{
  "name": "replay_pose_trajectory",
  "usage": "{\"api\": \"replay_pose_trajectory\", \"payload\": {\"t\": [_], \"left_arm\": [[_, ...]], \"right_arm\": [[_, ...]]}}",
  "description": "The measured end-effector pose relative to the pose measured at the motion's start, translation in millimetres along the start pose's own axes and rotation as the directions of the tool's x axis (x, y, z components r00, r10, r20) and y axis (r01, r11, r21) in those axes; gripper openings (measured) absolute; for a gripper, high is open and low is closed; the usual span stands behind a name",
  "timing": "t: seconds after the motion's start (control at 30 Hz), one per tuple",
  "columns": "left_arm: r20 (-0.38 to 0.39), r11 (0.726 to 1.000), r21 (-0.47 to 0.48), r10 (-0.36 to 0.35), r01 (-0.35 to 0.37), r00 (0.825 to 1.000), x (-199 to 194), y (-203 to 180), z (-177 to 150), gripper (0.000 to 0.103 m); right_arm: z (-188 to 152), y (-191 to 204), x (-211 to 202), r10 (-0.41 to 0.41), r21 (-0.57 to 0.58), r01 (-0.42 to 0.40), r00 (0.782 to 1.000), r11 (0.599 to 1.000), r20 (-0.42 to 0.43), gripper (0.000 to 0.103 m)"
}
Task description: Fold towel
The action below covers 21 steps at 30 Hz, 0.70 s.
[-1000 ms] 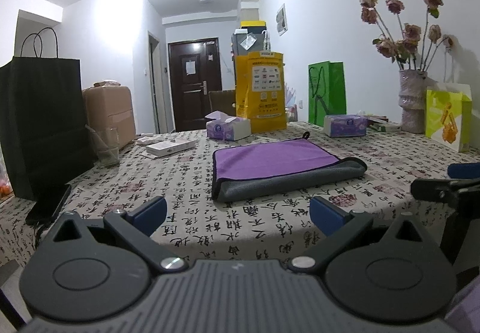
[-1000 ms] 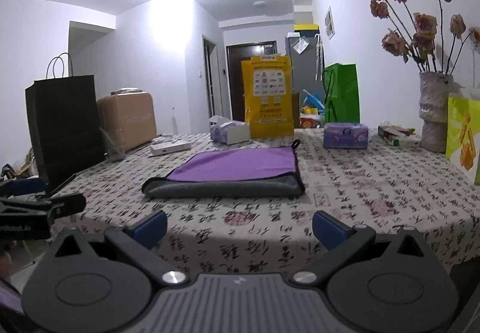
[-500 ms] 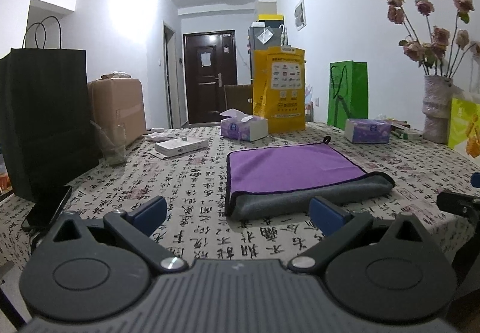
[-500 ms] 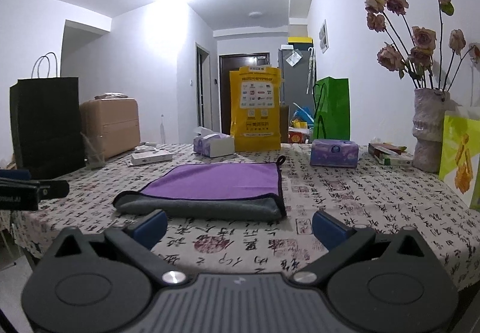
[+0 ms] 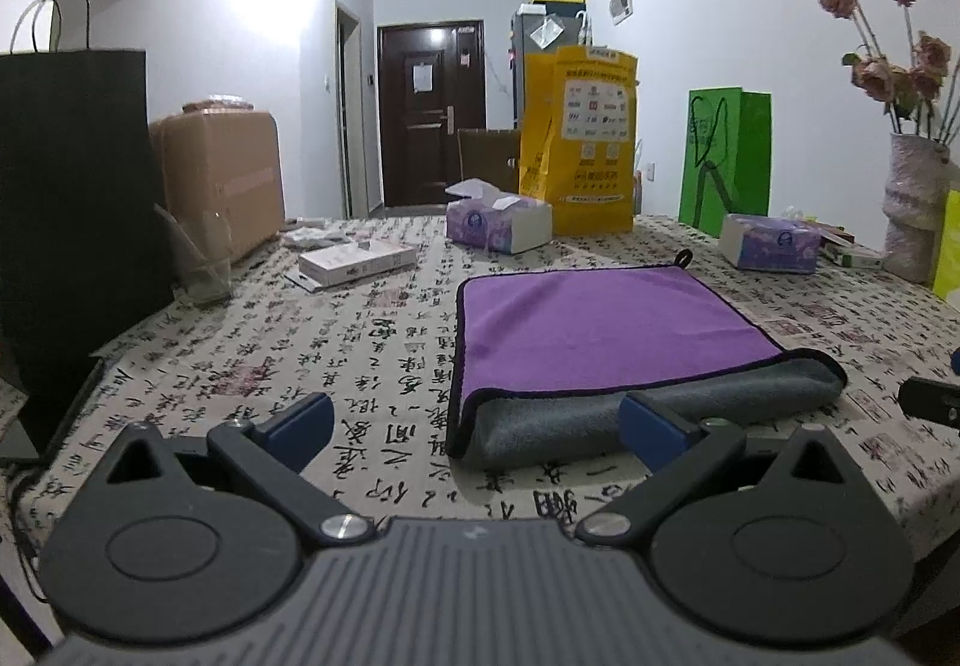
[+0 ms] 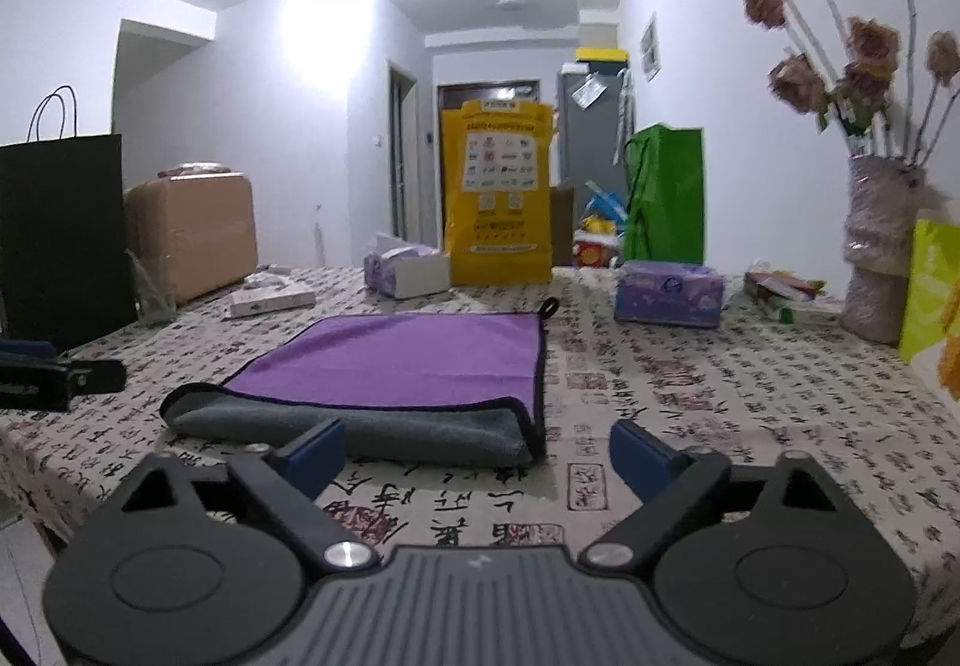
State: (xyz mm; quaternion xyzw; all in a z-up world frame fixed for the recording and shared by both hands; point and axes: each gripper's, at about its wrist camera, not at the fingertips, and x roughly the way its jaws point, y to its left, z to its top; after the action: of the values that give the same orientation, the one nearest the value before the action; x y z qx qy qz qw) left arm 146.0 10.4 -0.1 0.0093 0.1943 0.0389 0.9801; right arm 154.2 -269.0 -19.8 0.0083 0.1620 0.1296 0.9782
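Note:
A purple towel with a grey underside (image 5: 606, 333) lies folded flat on the patterned tablecloth (image 5: 360, 342), its grey fold edge facing me. It also shows in the right wrist view (image 6: 408, 366). My left gripper (image 5: 474, 426) is open and empty, just short of the towel's near left corner. My right gripper (image 6: 477, 453) is open and empty, just short of the towel's near right corner. The right gripper's tip (image 5: 930, 402) shows at the right edge of the left view; the left gripper's tip (image 6: 54, 378) shows at the left edge of the right view.
On the table stand a black paper bag (image 5: 72, 222), a glass (image 5: 201, 270), a white box (image 5: 354, 261), tissue boxes (image 5: 498, 225) (image 6: 669, 291), a yellow bag (image 5: 579, 138), a green bag (image 6: 663, 192) and a vase of dried flowers (image 6: 879, 258).
Both grippers have moved forward toward the towel's near edge, which now looks larger and closer. Both stay open. The towel has not moved.

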Motion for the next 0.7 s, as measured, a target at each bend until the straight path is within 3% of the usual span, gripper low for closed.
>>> {"api": "replay_pose_trajectory", "payload": {"t": [0.1,0.2,0.3,0.53,0.7], "left_arm": [[-0.011,1.0,-0.004,0.009,-0.009,1.0,14.6,0.0,2.3,0.102],[-0.028,1.0,-0.005,0.001,-0.001,1.0,29.3,0.2,3.4,0.096],[-0.057,1.0,-0.015,-0.009,0.008,0.998,43.6,0.5,4.7,0.086],[-0.16,0.994,-0.089,-0.069,0.056,0.985,83.8,9.2,9.0,0.053],[-0.207,0.989,-0.124,-0.109,0.084,0.972,106.0,14.6,11.3,0.05]], "right_arm": [[3.6,-5.2,15.7,0.016,-0.001,-0.016,1.0,1.0,-0.026,0.086],[6.7,-9.0,28.3,0.025,-0.003,-0.025,0.999,1.0,-0.038,0.085],[9.7,-12.5,42.2,0.036,-0.007,-0.036,0.998,0.999,-0.054,0.081],[16.1,-23.7,75.9,0.051,-0.002,-0.052,0.994,0.999,-0.094,0.069],[18.8,-28.3,98.1,0.06,0.002,-0.06,0.99,0.998,-0.124,0.062]]}}
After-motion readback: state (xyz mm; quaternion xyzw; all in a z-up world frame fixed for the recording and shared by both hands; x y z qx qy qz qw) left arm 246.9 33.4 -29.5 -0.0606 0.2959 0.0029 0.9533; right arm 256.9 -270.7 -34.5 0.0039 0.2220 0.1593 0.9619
